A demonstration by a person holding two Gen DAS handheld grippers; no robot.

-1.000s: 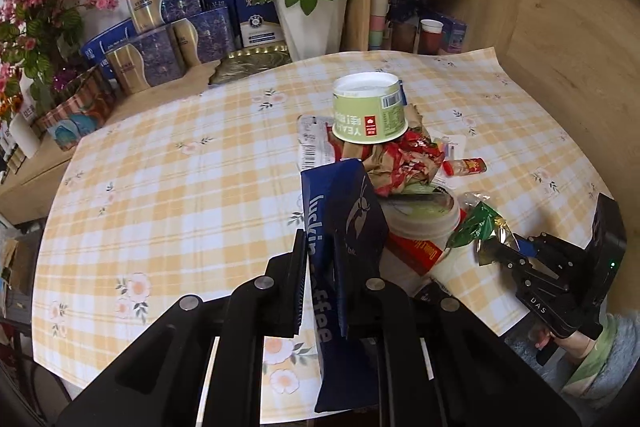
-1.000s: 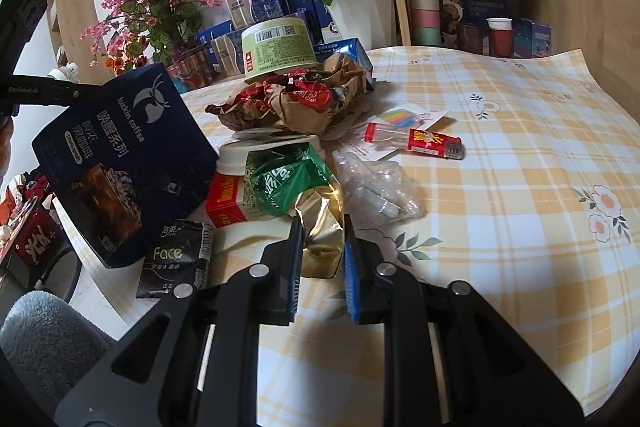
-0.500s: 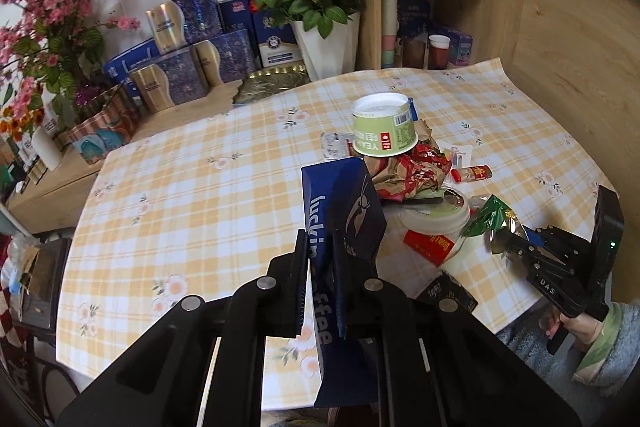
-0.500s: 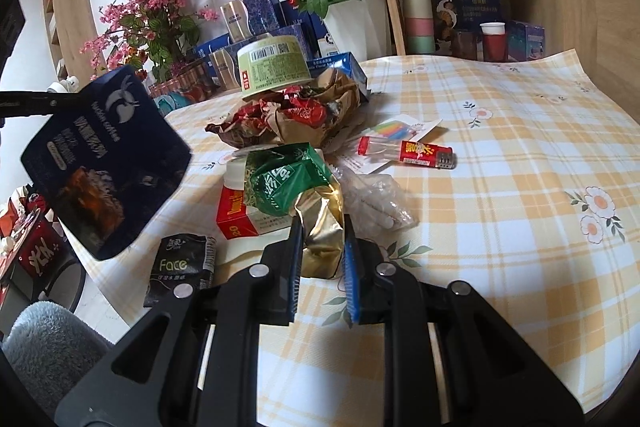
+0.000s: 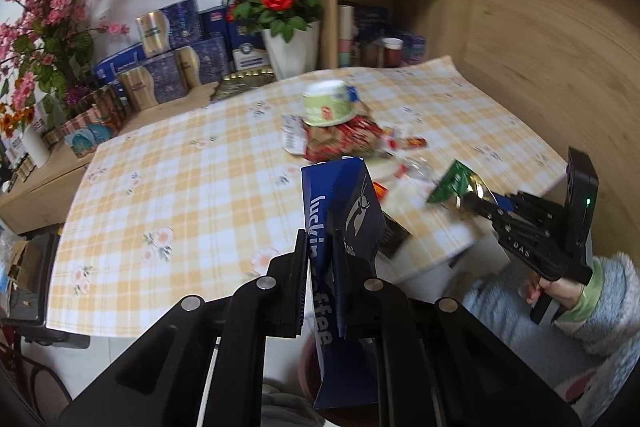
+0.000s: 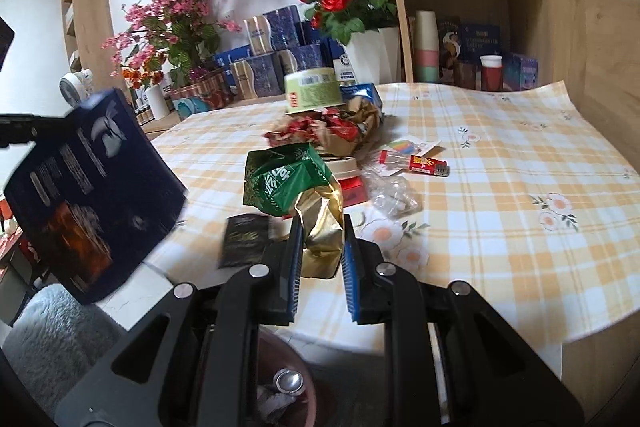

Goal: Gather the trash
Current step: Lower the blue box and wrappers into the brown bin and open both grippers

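My left gripper (image 5: 322,247) is shut on a dark blue coffee bag (image 5: 344,211), held off the table's front edge; the bag also shows at the left of the right wrist view (image 6: 88,195). My right gripper (image 6: 320,247) is shut on a green and gold foil wrapper (image 6: 304,195), lifted above the table edge; it also shows in the left wrist view (image 5: 456,183). A trash pile stays on the checked tablecloth (image 6: 500,187): a green cup (image 6: 312,95), red and brown wrappers (image 6: 332,131), a red lighter (image 6: 424,163), a clear plastic wrap (image 6: 392,195), a black sachet (image 6: 244,239).
A reddish bin (image 6: 288,387) with trash in it stands below my right gripper, by the table's front edge. A white vase of red roses (image 5: 288,43), blue boxes (image 5: 176,59) and pink flowers (image 5: 44,11) line the back. Wooden shelves (image 5: 384,7) stand at the back right.
Both grippers have pulled back from the table towards its front edge, each carrying its load. The green wrapper has lifted off the pile. The bin has come into the right wrist view.
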